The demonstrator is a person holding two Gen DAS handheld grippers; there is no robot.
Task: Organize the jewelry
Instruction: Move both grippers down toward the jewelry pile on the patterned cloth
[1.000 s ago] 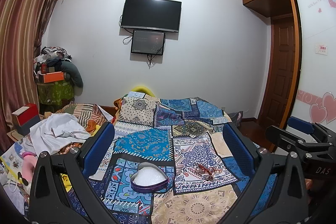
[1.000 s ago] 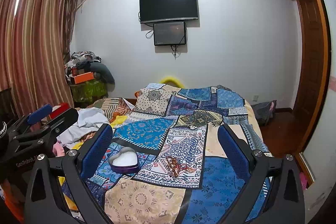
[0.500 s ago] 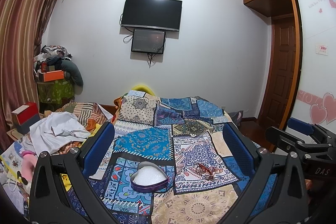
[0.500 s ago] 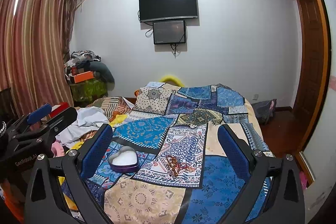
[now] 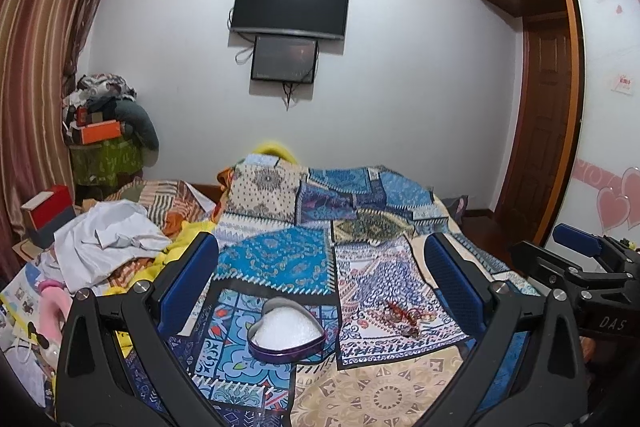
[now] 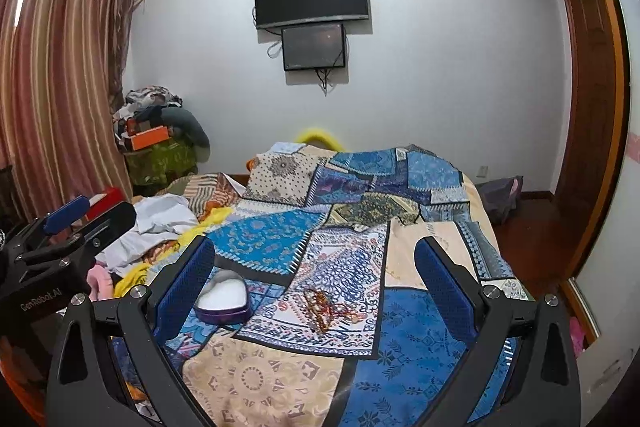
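A purple heart-shaped box with white padding lies open on the patchwork bedspread; it also shows in the right wrist view. A small tangle of red and gold jewelry lies to its right, also in the right wrist view. My left gripper is open and empty, held above and short of the box. My right gripper is open and empty, above and short of the jewelry. Each gripper shows at the edge of the other's view.
A heap of clothes and a white shirt lies at the bed's left side. A red box and a cluttered stand are by the curtain. A wooden door and wardrobe are on the right.
Both views have shifted slightly, with the bed sitting a little differently in frame. The box and jewelry have not moved, and both grippers stay open.
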